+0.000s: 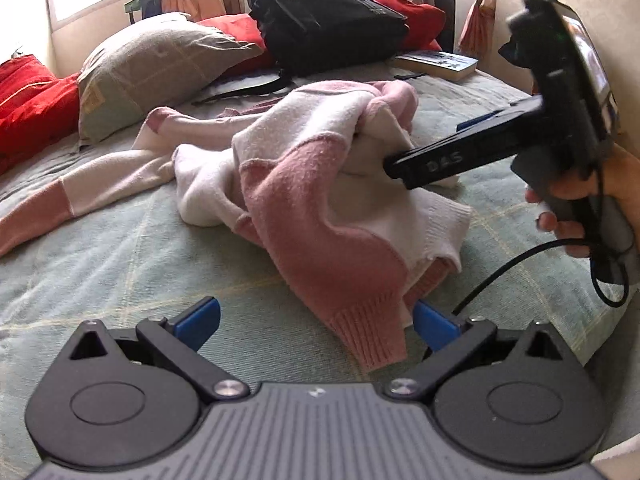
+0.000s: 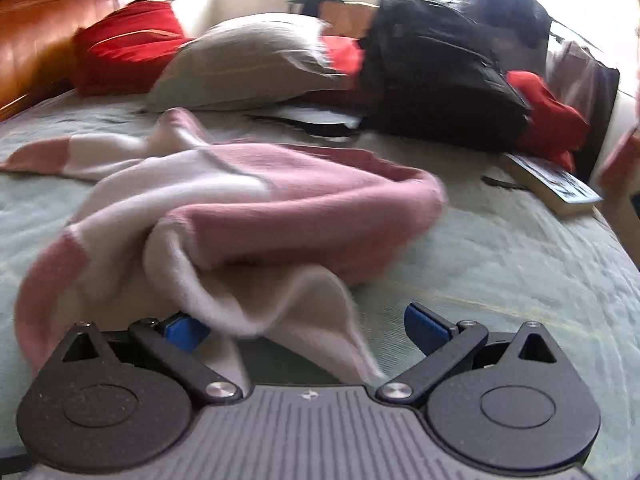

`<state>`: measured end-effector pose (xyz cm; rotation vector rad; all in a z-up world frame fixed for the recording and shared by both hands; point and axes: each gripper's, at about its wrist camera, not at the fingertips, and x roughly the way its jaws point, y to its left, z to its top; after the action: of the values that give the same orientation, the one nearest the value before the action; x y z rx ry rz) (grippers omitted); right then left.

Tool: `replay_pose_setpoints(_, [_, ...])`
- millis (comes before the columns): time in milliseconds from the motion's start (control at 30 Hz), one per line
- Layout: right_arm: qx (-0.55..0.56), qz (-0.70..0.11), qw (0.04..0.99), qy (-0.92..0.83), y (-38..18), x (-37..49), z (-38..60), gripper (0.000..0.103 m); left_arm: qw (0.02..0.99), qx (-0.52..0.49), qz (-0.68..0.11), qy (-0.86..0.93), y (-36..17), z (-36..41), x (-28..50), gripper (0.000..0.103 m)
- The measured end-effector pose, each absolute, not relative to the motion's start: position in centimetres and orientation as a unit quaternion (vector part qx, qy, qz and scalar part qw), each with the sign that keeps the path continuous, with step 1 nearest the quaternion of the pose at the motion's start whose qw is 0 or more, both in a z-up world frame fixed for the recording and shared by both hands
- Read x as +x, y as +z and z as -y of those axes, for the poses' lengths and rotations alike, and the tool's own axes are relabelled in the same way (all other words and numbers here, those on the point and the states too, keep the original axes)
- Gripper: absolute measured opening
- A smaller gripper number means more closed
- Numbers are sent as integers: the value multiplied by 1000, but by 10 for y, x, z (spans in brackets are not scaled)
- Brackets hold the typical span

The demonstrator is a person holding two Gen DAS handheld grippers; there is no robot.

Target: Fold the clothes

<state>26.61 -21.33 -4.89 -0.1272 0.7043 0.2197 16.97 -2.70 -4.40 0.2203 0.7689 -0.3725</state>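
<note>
A black fabric backpack is seen closed at the head of the bed; its contents cannot be told. Beside it are found a grey-green pillow, red cushions and a paperback book. A pink-and-cream knitted sweater is shown crumpled at the middle of the bed, one sleeve stretched out flat. The right tool is seen pushed into the raised cream fabric; in the right wrist view cream cloth is draped between its blue pads, which are held apart. The left tool is held open, with the ribbed pink hem just beside its right pad.
</note>
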Motion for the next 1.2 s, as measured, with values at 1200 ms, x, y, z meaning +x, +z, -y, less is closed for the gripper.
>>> replay_pose_setpoints(1200, [95, -357, 929, -2, -58, 270, 303, 103, 901, 108, -378, -184, -45, 37, 160, 102])
